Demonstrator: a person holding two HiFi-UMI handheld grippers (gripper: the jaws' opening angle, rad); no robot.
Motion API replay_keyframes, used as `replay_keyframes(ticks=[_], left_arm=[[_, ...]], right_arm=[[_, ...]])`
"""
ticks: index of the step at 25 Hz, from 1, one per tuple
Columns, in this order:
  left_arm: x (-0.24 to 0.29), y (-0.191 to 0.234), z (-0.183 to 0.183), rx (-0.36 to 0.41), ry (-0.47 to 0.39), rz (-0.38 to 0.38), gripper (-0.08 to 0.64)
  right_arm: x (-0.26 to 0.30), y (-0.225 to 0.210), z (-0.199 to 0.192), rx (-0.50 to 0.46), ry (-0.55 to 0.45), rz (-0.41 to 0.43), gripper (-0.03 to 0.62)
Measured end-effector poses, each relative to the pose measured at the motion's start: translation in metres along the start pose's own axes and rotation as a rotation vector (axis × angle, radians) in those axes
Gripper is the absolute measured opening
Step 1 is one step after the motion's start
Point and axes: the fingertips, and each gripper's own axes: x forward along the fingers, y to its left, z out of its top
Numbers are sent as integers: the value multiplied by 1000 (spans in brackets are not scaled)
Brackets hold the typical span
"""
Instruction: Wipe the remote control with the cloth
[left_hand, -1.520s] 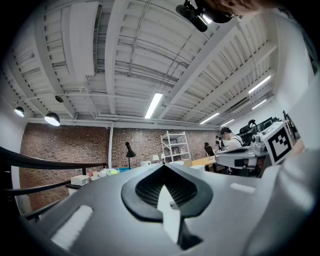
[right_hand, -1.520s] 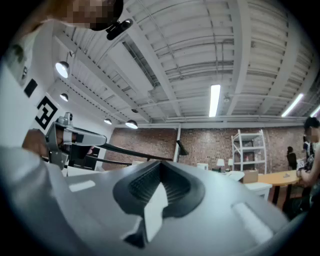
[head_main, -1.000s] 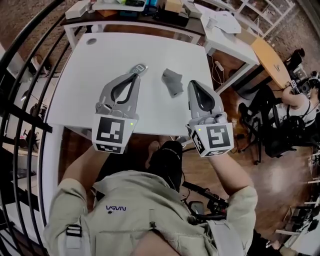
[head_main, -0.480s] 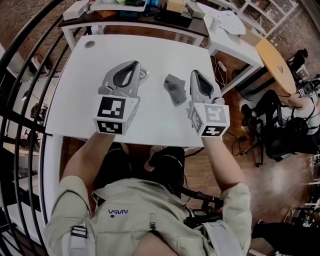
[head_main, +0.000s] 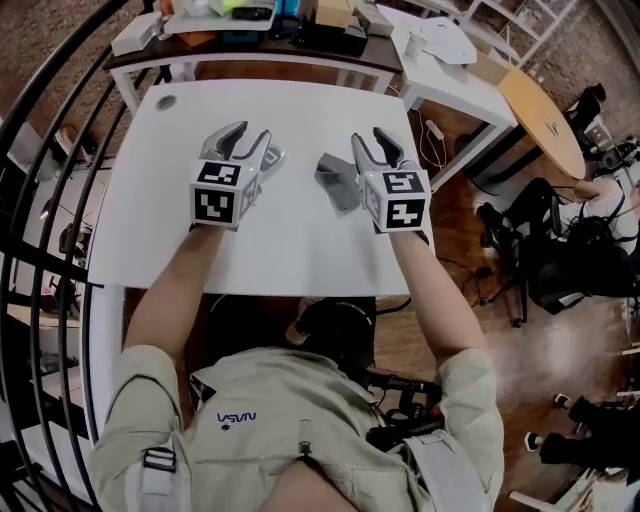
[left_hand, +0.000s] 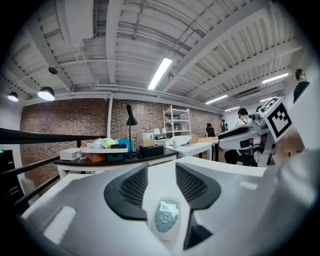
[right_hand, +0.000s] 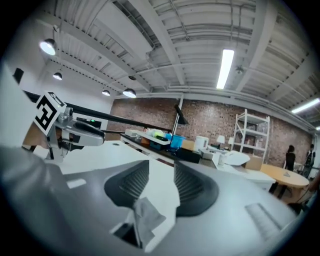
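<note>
A small grey remote control (head_main: 272, 157) lies on the white table (head_main: 300, 245), mostly hidden by my left gripper (head_main: 248, 138). In the left gripper view the remote control (left_hand: 166, 216) lies on the table just below and between the jaws of the left gripper (left_hand: 160, 185), which are opening and do not touch it. A crumpled grey cloth (head_main: 335, 182) lies right of the remote. My right gripper (head_main: 368, 143) hangs at the cloth's right edge. In the right gripper view the cloth (right_hand: 145, 215) sits low between the opening jaws of the right gripper (right_hand: 161, 187), with no pad pressing on it.
A dark desk (head_main: 250, 45) with boxes and a lamp stands behind the table. A second white table (head_main: 450, 60) is at the back right. Black railing (head_main: 40, 200) runs along the left. Office chairs (head_main: 560, 250) stand on the right.
Both grippers have moved forward over the table and lower, the left to the remote, the right to the cloth. Their jaws, shut before, now stand apart.
</note>
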Motion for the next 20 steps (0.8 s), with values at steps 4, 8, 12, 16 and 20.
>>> replay_keyframes(ticks=[4,8,12,16,20], left_arm=[[18,-4,-29,7,88,-57,240],[26,-3,-57,-3,169,-94,291],[31,-3,-83,-9,244,-118,330],[37,-5,-97,-10,299,-137,361],[42,-6,-113,-7,367,-163,388]], right_arm=[[14,-1,-26,3,74,15,188],[21,3,-50,20,139,31,210],[27,14,-73,31,206,83,234],[33,27,-91,43,273,144,279],[37,35,-107,47,336,168,325]])
